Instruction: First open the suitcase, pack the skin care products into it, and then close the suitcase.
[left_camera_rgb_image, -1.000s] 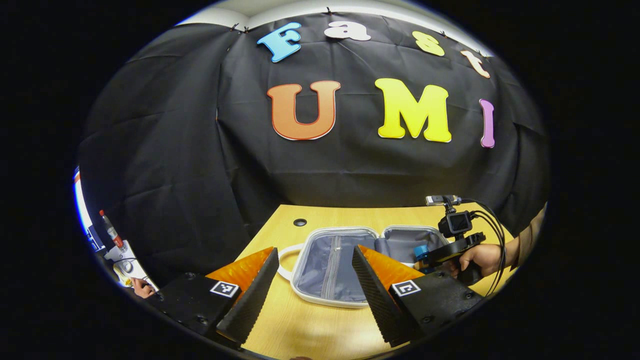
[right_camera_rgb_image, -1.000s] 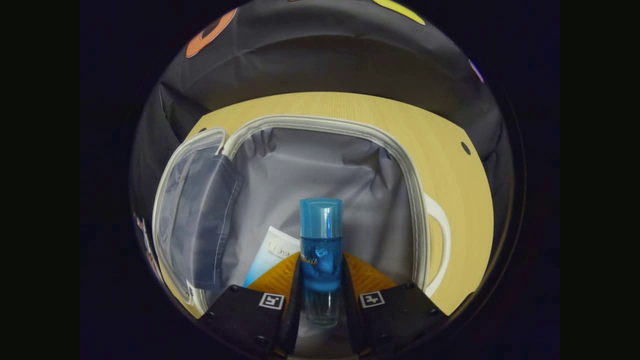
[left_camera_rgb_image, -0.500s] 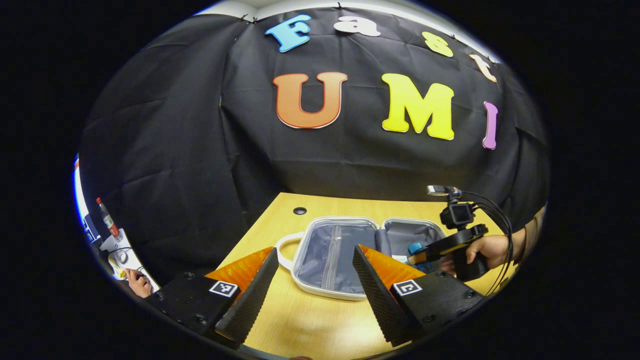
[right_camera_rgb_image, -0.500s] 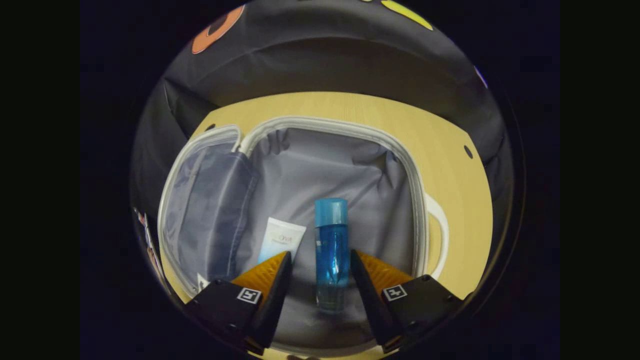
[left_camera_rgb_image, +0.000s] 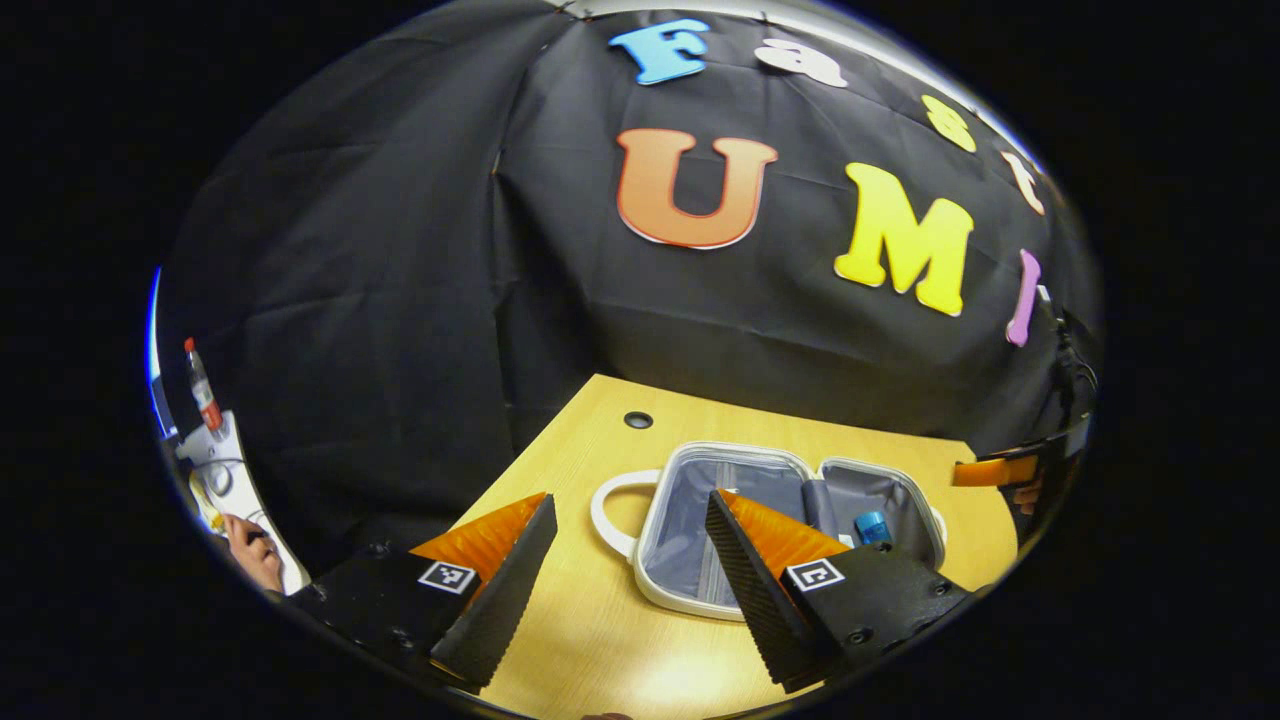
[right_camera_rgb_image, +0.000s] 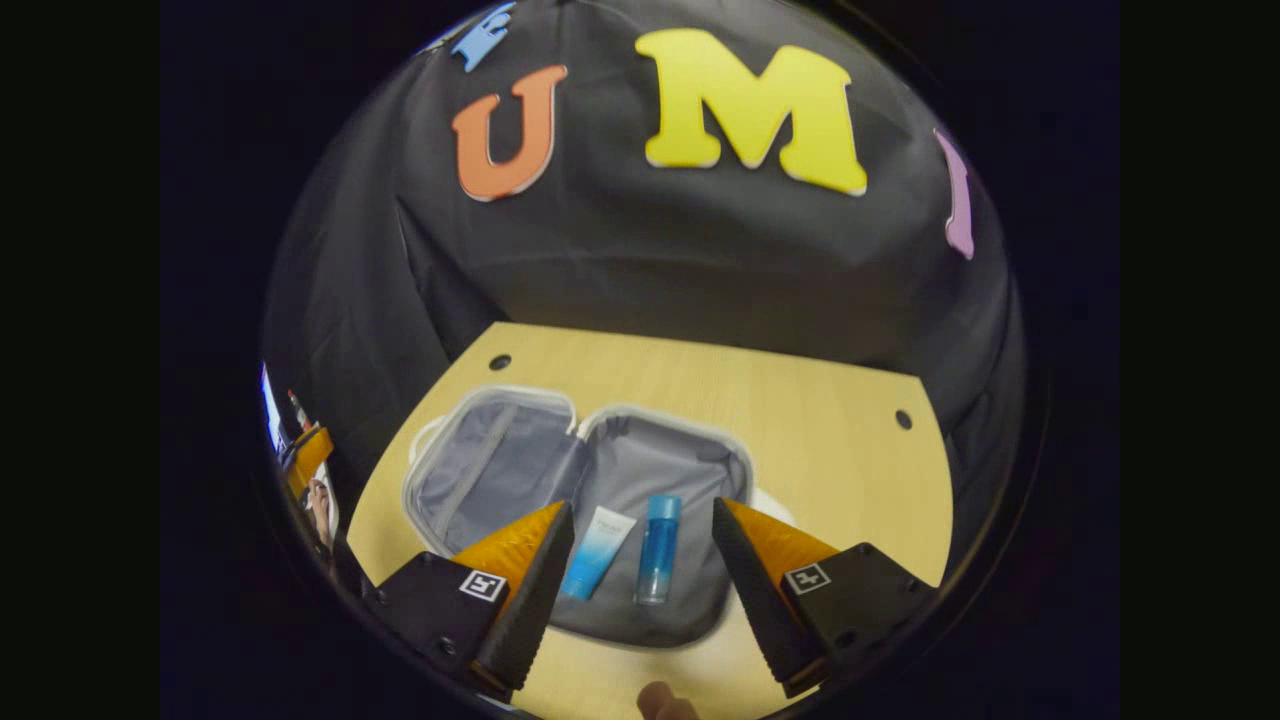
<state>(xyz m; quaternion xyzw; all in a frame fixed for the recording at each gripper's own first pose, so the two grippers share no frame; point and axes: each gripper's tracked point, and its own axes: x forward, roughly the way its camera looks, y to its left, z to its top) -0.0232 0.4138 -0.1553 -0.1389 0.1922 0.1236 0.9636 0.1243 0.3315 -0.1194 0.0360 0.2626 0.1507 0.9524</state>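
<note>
Right gripper view shows tube (right_camera_rgb_image: 597, 552) beside bottle (right_camera_rgb_image: 657, 548).

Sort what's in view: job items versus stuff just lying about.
Job: open suitcase; blue bottle and white-blue tube lying inside it; both grippers, right and left, open.

Lying about: red-capped bottle off beyond the table.

My light wooden table (right_camera_rgb_image: 800, 400), with round holes near its far corners, stands against the booth's black cloth wall (left_camera_rgb_image: 400, 250).
</note>
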